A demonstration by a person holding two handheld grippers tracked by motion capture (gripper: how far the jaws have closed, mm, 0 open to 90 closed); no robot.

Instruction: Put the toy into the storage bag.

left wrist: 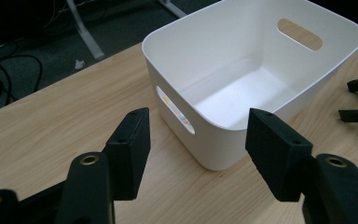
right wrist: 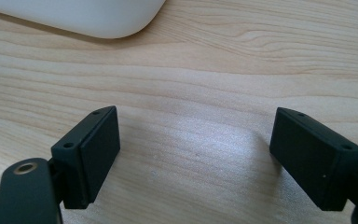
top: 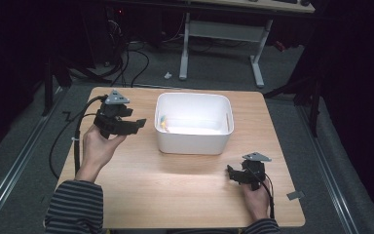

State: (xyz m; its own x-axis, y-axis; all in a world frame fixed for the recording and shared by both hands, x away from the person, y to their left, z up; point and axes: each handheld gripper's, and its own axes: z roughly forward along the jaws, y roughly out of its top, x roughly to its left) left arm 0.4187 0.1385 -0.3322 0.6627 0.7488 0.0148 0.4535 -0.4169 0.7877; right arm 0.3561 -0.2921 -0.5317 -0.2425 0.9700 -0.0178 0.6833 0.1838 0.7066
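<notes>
A: Dark room, grey floor with cables trailing at the far left, and the white legs of another desk (top: 187,46) standing beyond the wooden bench (top: 175,190).

B: And on the bench itself?

A: A white bin (top: 194,141) with rounded corners sits at the middle, toward the far edge. It has a slot handle in each short wall. In the high view something small and yellowish (top: 162,123) lies inside against its left wall; I cannot tell what it is. The left gripper view shows a bit of colour through the near handle slot (left wrist: 176,110).

B: Where is the left claw?

A: The left claw (top: 139,123) is held just left of the bin, raised off the bench, pointing right at the bin's left wall. It is near that wall but apart from it. In its own view the pads (left wrist: 131,151) stand apart with bare wood and the bin's corner showing between them. Released, nothing grasped.

B: And the right one?

A: The right claw (top: 233,174) is at the near right of the bench, in front of the bin's right corner and well clear of it, pointing left. Its own view looks down on the wood grain, with the bin's rounded bottom corner (right wrist: 98,18) at the top edge. The pads (right wrist: 93,149) are spread wide with only bench between them. Also released.

B: Anything else nearby?

A: A small grey scrap (top: 295,195) lies at the near right corner of the bench. Striped sleeves (top: 75,207) show at the near edge.
</notes>
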